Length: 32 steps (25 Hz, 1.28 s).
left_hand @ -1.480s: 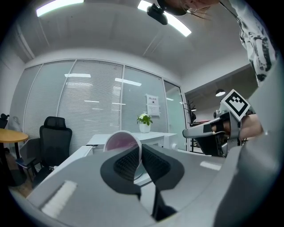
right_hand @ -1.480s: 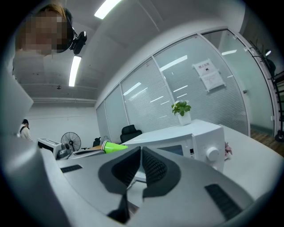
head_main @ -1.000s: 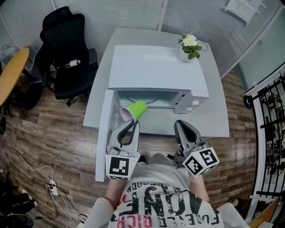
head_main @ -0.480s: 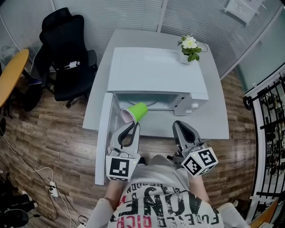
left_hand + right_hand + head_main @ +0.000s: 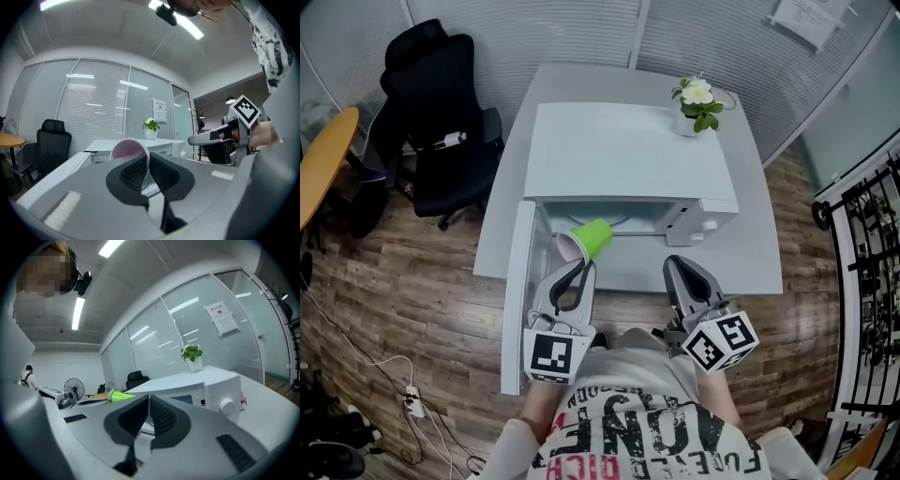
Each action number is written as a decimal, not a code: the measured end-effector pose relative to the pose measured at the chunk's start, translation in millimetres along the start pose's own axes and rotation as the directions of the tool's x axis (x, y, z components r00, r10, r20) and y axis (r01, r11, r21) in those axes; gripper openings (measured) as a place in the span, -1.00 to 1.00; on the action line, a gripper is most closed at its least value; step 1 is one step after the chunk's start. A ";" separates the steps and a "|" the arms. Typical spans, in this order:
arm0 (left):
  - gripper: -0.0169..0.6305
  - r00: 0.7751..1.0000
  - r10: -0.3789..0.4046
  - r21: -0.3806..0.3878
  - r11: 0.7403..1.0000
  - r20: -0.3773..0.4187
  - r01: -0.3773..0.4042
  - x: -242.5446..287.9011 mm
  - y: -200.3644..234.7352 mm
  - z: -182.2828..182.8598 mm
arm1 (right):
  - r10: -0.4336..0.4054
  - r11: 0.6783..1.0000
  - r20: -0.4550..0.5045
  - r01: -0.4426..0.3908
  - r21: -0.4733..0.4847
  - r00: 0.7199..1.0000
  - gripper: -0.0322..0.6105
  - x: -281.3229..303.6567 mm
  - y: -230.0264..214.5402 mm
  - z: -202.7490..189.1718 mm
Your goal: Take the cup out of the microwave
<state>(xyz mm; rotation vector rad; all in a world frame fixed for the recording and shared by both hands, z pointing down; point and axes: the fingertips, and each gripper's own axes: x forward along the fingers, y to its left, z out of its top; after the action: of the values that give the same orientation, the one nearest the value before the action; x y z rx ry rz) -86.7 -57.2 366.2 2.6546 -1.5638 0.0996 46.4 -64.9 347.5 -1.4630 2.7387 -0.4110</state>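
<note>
- One black office chair (image 5: pixel 441 103) stands at the far left of the head view, on the wooden floor beside the white table (image 5: pixel 750 234).
- The microwave door (image 5: pixel 517 309) is swung wide open to the left and reaches out past the table's front edge.
- The left gripper (image 5: pixel 578 266) is held level, just right of the door, and points at the open cavity. Its jaws are clamped on the rim of the cup (image 5: pixel 589 238). In the left gripper view the ribbed pads (image 5: pixel 133 171) pinch the rim's wall between them.
- The cup is green outside and pink inside. It hangs on its side at the mouth of the cavity, clear of the table, with its open end toward the person and its base toward the oven. Whether the base is inside the opening cannot be told.
- The microwave (image 5: pixel 628 155) is white and sits in the middle of the table, with its knobs on the right of its front.
- The right gripper (image 5: pixel 679 266) is held before the knob panel, well apart from the cup. Its jaws are pressed together with nothing between them.
- A potted plant (image 5: pixel 698 98) with a white flower stands at the far right corner of the microwave.
- A paper notice (image 5: pixel 806 19) hangs on the glass wall at the upper right.
</note>
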 end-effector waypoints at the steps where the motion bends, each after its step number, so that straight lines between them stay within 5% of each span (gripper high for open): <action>1: -0.85 1.000 0.000 -0.007 1.000 -0.003 0.000 0.4 0.0 0.0 | -0.001 1.000 0.001 0.001 0.004 1.000 -0.83 0.1 -0.2 0.3; 32: -0.85 0.999 -0.037 0.031 0.999 0.022 0.036 6.7 3.2 -1.5 | -0.055 0.998 0.011 0.055 0.009 0.998 -0.83 -3.1 -11.7 2.5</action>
<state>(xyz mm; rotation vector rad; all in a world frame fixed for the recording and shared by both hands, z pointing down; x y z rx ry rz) -86.2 -64.5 368.3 2.7158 -1.5318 0.0924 58.0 -69.1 347.5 -1.5363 2.6898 -0.4135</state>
